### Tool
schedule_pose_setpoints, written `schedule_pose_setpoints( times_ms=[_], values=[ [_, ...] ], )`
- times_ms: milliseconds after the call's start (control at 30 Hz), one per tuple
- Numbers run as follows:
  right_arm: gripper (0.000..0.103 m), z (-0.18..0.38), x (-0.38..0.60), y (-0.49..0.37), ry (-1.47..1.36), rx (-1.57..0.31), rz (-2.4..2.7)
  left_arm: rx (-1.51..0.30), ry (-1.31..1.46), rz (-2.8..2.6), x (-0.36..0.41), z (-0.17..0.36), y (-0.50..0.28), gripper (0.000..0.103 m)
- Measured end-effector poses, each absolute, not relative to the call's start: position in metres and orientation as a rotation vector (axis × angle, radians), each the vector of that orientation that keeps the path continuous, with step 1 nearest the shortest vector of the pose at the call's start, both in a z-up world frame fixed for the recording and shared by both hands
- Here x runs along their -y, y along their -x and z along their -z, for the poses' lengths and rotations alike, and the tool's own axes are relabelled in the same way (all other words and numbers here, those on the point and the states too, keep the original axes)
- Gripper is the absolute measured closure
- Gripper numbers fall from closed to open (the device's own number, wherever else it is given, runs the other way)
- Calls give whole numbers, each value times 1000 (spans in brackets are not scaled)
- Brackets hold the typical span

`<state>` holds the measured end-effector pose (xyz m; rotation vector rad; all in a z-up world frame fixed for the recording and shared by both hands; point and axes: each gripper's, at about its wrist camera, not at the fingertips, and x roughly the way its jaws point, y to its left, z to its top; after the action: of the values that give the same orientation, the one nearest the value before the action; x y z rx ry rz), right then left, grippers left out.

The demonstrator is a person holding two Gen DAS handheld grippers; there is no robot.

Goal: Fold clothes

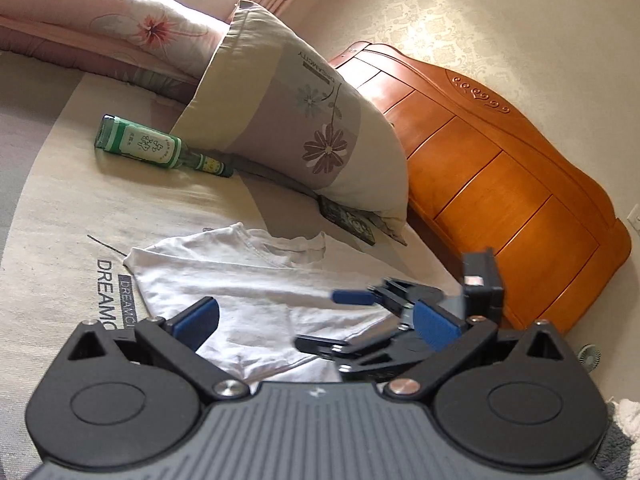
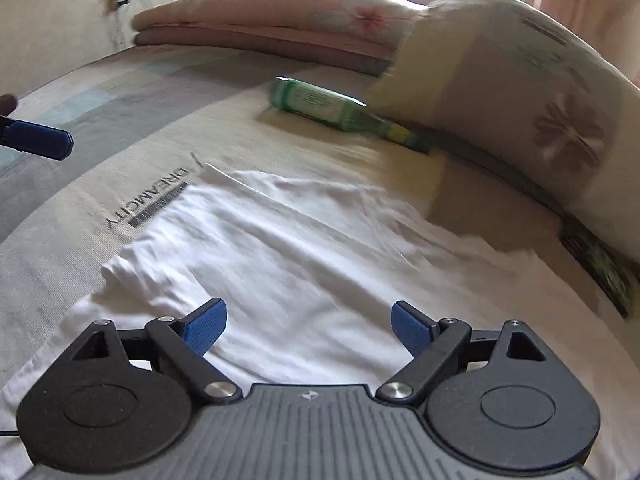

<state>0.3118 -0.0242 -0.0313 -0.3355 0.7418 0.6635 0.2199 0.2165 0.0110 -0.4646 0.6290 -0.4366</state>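
A white T-shirt (image 1: 248, 276) lies spread flat on the bed sheet (image 1: 72, 216), its neckline toward the pillow. My left gripper (image 1: 316, 324) hovers over the shirt's near part, open, with nothing between its fingers. One blue pad (image 1: 352, 297) of my right gripper reaches in from the right above the shirt. In the right wrist view, the right gripper (image 2: 309, 328) stands wide open just above the shirt (image 2: 304, 248), holding nothing. A blue pad (image 2: 38, 140) of the left gripper shows at the left edge. The picture is blurred.
A green glass bottle (image 1: 160, 148) lies on the sheet beside a flowered pillow (image 1: 288, 120). The pillow leans on the wooden headboard (image 1: 500, 184). A folded pink quilt (image 1: 100, 20) sits at the far side. A dark flat packet (image 1: 348, 220) pokes out under the pillow.
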Motion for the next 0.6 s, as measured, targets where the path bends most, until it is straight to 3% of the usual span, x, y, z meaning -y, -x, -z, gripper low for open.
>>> schedule_pose_setpoints(
  times_ms=[133,400,500,600],
  values=[
    [0,35,68,-277,243,-745,-617,-682,354,258,-206,4,-229,1],
    [0,53,97,-274,55,-707,-669,-723,201,240,-131,21,-243,1],
    [0,62,103,-274,42,-778,-667,-729,81,234,-104,28,-251,1],
    [0,55,109,-268,85,-738,-616,-839,121,173,-107,51,-263,1]
  ],
)
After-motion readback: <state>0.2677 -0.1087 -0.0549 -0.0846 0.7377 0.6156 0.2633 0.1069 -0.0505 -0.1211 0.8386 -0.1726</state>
